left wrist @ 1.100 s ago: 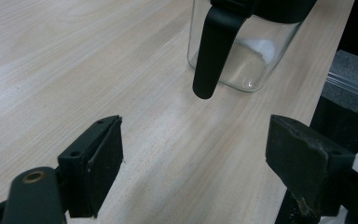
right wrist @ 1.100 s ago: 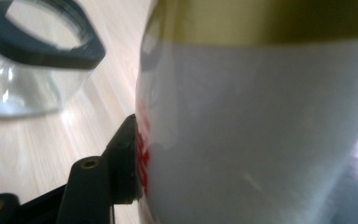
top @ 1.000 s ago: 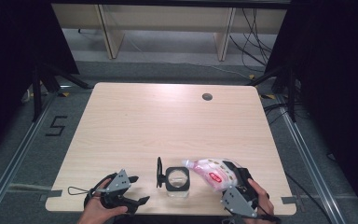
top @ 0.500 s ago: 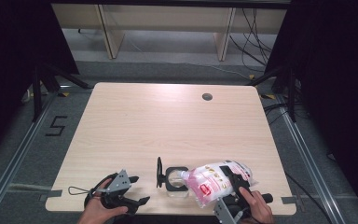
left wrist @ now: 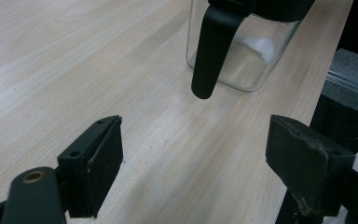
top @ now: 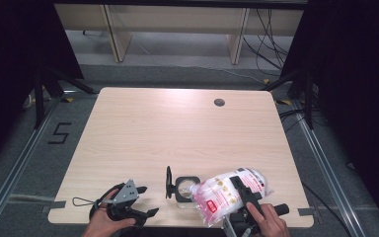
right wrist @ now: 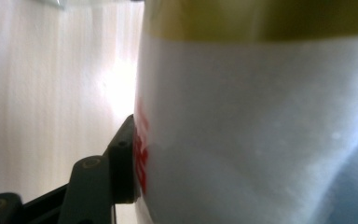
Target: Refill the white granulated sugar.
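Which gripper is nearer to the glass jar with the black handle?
Right. The right gripper, clamped on a white bag, holds it against the glass jar. The left gripper rests open, apart, on the jar's handle side.

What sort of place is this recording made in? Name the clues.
Probably a lab or recording room, not a kitchen: a bare wooden table with a cable hole, floor rails, and loose cables behind.

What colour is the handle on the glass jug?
Black. The handle of the clear glass jug shows best in the left gripper view.
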`<state>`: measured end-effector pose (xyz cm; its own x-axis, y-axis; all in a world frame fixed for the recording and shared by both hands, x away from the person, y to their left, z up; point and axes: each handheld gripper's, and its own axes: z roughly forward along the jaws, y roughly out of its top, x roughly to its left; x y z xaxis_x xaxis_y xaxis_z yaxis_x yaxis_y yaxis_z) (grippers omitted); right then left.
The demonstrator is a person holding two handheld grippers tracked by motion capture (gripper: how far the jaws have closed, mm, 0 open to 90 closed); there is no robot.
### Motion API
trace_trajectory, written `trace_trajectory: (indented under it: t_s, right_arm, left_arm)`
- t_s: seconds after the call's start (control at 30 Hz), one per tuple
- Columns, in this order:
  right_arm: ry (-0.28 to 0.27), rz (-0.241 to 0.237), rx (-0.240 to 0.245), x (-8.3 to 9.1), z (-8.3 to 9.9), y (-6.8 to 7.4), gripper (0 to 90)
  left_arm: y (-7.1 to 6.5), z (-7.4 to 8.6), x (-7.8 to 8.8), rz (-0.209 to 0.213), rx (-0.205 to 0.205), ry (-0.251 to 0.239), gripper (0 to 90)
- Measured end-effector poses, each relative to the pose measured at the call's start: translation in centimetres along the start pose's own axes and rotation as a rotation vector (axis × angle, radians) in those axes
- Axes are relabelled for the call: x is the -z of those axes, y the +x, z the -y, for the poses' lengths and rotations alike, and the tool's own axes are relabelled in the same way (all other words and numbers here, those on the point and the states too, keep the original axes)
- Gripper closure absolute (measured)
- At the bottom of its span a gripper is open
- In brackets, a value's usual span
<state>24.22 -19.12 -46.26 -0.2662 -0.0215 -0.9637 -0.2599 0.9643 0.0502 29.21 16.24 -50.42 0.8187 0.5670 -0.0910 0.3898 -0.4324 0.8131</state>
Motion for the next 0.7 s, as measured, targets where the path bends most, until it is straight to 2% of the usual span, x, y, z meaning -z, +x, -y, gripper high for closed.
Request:
trace_trajectory:
  t_s: [0.03, 0.07, 0.1, 0.13, 0.17, 0.23, 0.33, 0.37, 0.4, 0.43, 0.47, 0.5, 0.53, 0.6, 0.63, 0.67, 0.7]
  right_arm:
    - [0.014, 0.005, 0.021, 0.05, -0.08, 0.04, 42.6]
    - [0.029, 0.008, 0.003, 0.15, -0.09, 0.26, 42.6]
    - [0.009, 0.020, 0.086, 0.09, -0.21, -0.25, 42.6]
    - [0.020, -0.001, 0.088, 0.12, -0.25, -0.29, 42.6]
    - [0.012, 0.023, 0.062, -0.04, -0.14, 0.13, 42.7]
    - [0.032, 0.016, 0.074, 0.04, -0.22, 0.18, 42.7]
    - [0.030, 0.019, 0.092, -0.06, -0.24, 0.29, 42.7]
    - [0.018, 0.038, 0.086, -0.18, -0.19, 0.48, 42.7]
    - [0.011, 0.029, 0.148, -0.22, -0.25, 0.07, 42.7]
    - [0.020, 0.025, 0.105, -0.17, -0.16, 0.37, 42.7]
    - [0.010, 0.029, 0.158, -0.22, -0.26, 0.01, 42.8]
    - [0.016, 0.027, 0.138, -0.23, -0.20, 0.13, 42.7]
    - [0.022, 0.023, 0.155, -0.19, -0.27, -0.02, 42.8]
    - [0.009, 0.035, 0.136, -0.25, -0.14, 0.17, 42.8]
    - [0.033, 0.022, 0.135, -0.09, -0.21, 0.14, 42.8]
    - [0.023, 0.024, 0.180, -0.14, -0.28, -0.19, 42.8]
    - [0.022, 0.025, 0.174, -0.14, -0.29, -0.14, 42.8]
  left_arm:
    - [0.00, 0.00, -0.01, 0.000, 0.000, 0.000, 18.4]
    - [-0.01, -0.01, 0.00, 0.000, -0.001, 0.000, 18.4]
    - [0.04, -0.01, 0.02, -0.003, -0.007, 0.005, 18.4]
    - [0.02, -0.01, 0.00, -0.002, -0.006, 0.004, 18.4]
    - [0.02, 0.00, -0.01, -0.002, -0.007, 0.004, 18.4]
    - [-0.06, 0.00, -0.04, 0.001, -0.002, -0.001, 18.4]
    - [0.07, -0.03, 0.01, 0.000, -0.013, 0.009, 18.4]
    - [0.08, -0.03, 0.01, 0.000, -0.015, 0.008, 18.4]
    - [-0.01, -0.01, -0.02, 0.003, -0.005, 0.005, 18.4]
    - [-0.04, -0.01, -0.02, 0.005, -0.004, 0.003, 18.4]
    - [-0.04, 0.00, -0.02, 0.004, -0.003, 0.003, 18.4]
    - [0.03, -0.01, 0.01, 0.000, -0.009, 0.009, 18.4]
    - [0.03, -0.02, -0.04, 0.004, -0.014, 0.002, 18.4]
    - [-0.04, 0.00, -0.03, 0.004, -0.002, 0.002, 18.4]
    - [-0.05, 0.01, -0.04, 0.003, -0.002, 0.001, 18.4]
    - [-0.06, 0.01, -0.05, 0.003, -0.001, 0.001, 18.4]
    - [-0.07, 0.01, -0.05, 0.003, -0.001, 0.002, 18.4]
